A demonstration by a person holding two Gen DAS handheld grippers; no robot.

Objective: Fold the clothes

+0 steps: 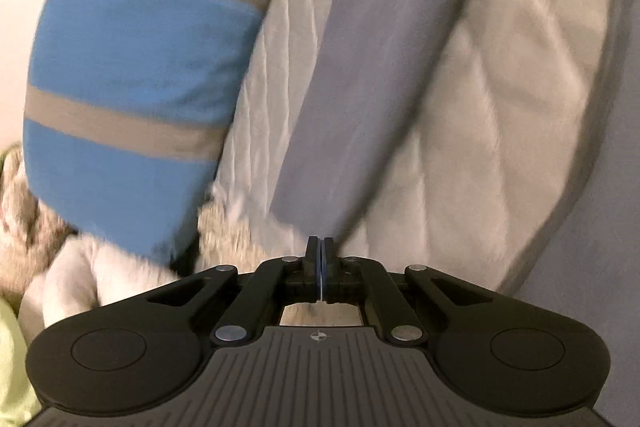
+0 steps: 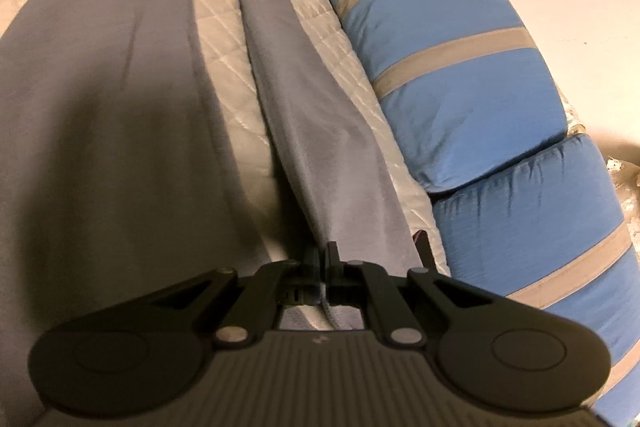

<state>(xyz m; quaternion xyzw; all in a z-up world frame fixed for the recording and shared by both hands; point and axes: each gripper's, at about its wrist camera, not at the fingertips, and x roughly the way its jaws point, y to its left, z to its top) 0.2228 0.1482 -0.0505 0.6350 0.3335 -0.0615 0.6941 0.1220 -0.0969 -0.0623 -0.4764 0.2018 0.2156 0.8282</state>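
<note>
Fabric fills my left wrist view: the grey cloth (image 1: 360,75) runs taut as a band from my left gripper (image 1: 321,259), whose jaws are clenched on its corner, across the quilted bed (image 1: 500,99). A blue striped pillow (image 1: 136,67) crowds the bed's left edge; motion blur softens everything.

In my right wrist view, the right gripper (image 2: 323,263) grips the cloth's other end, jaws clamped on it. Two blue pillows (image 2: 452,59) line the bed's right edge. I read no lettering anywhere.
</note>
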